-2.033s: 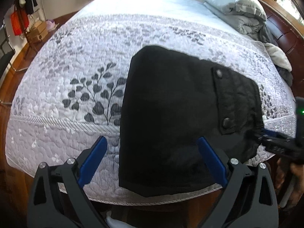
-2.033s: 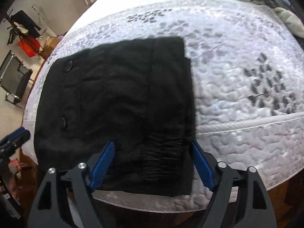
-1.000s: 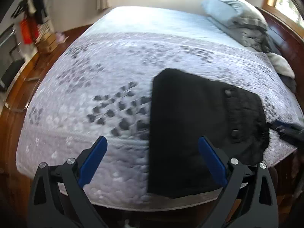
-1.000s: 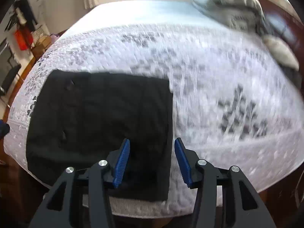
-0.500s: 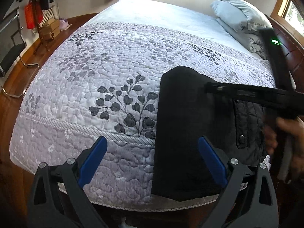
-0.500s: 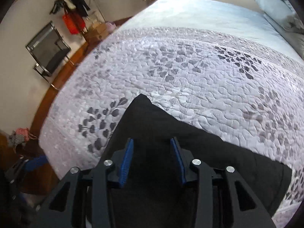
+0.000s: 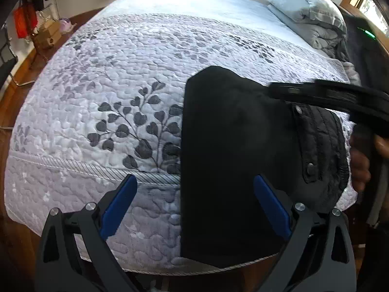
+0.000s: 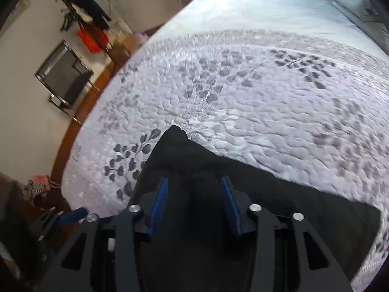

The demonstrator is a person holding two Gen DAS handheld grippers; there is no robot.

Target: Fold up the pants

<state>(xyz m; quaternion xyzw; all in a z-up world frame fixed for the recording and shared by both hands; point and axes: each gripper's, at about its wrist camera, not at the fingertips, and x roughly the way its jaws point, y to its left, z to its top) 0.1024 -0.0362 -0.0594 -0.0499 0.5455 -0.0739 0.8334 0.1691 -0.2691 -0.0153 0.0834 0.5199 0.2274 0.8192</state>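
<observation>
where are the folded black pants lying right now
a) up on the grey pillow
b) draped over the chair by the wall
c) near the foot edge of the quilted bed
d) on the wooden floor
c: the black pants lie flat on the leaf-patterned quilt, their lower end reaching the bed's near edge, far from the grey pillow.

black pants [image 7: 233,150] on quilted bed [image 7: 116,73]

The pants [image 7: 233,150] are lying on the bed [image 7: 121,77] near its front edge. A pillow [image 7: 301,7] is sitting at the far right corner behind them.
</observation>
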